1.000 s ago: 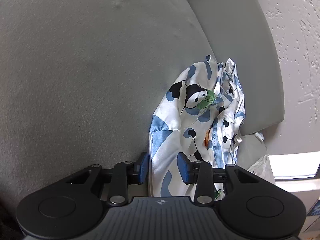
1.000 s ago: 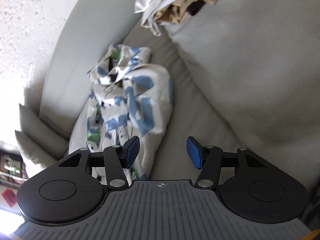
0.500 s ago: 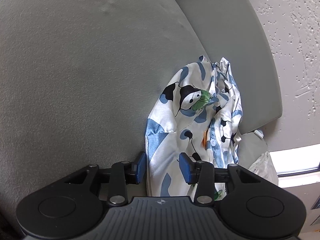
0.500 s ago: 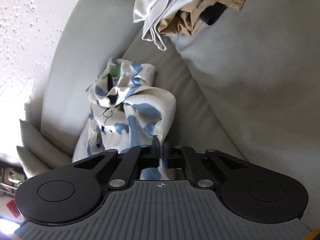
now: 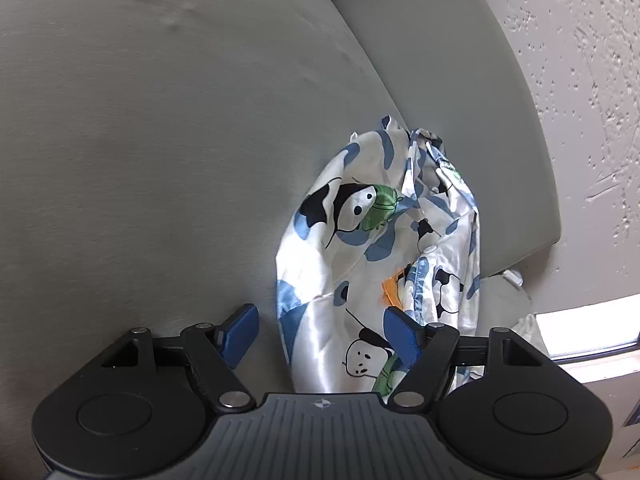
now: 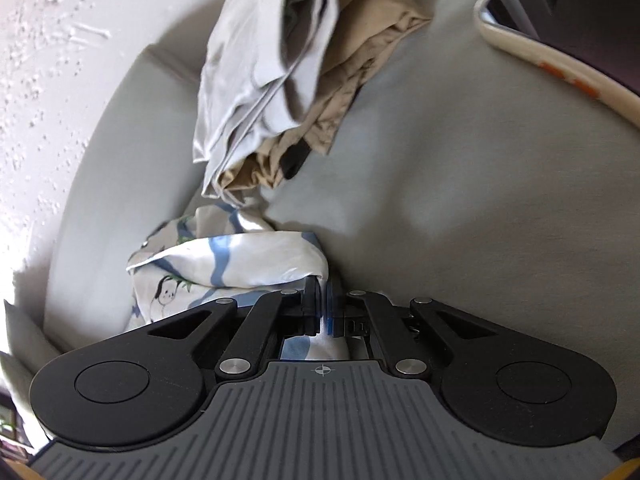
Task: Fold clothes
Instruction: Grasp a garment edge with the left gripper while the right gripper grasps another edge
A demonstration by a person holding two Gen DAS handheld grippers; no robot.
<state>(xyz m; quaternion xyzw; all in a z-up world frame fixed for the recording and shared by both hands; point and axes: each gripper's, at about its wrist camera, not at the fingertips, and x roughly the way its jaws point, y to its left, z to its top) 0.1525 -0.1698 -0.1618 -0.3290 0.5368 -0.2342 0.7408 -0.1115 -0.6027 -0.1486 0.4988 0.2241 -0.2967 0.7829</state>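
A shiny white garment printed with blue patches and cartoon animals lies crumpled on a grey sofa. In the left wrist view my left gripper is open, its blue pads straddling the near end of the cloth without pinching it. In the right wrist view my right gripper is shut on an edge of the same garment, and the cloth is lifted into a taut fold running left from the pads.
A pile of white and tan clothes hangs on the sofa back above the garment. A cream-rimmed dark object sits at upper right. A textured white wall and a bright window ledge lie to the right.
My right gripper went from open to shut on the garment's edge and has pulled it up and toward the clothes pile. My left gripper's pads have opened wider over the cloth.
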